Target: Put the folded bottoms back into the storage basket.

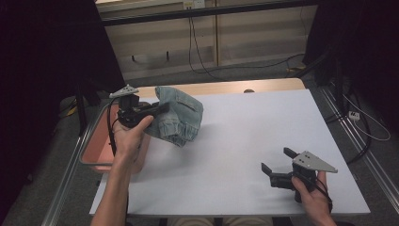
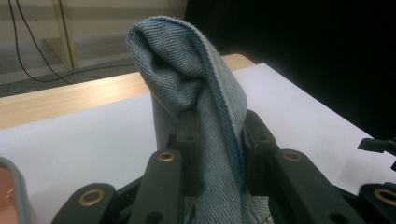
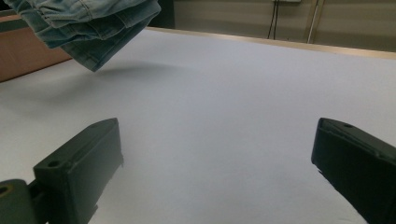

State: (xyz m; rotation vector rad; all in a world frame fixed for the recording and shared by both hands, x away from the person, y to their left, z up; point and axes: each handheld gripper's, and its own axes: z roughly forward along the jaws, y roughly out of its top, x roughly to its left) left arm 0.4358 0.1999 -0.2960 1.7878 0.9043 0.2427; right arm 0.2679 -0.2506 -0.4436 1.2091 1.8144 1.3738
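Observation:
A bundle of light blue denim jeans hangs above the white table top at the left, held off the surface. My left gripper is shut on it. In the left gripper view the black jaws pinch a fold of the jeans that rises between them. The hanging hem of the jeans casts a shadow on the table in the right gripper view. My right gripper rests low at the front right of the table, jaws wide apart and nothing between them; in its own view that same gripper frames only bare table.
A shallow reddish-brown tray with a metal rim sits at the table's left edge, under my left hand. The white sheet covers the table top, with a wooden strip along the far edge. Cables lie on the floor beyond.

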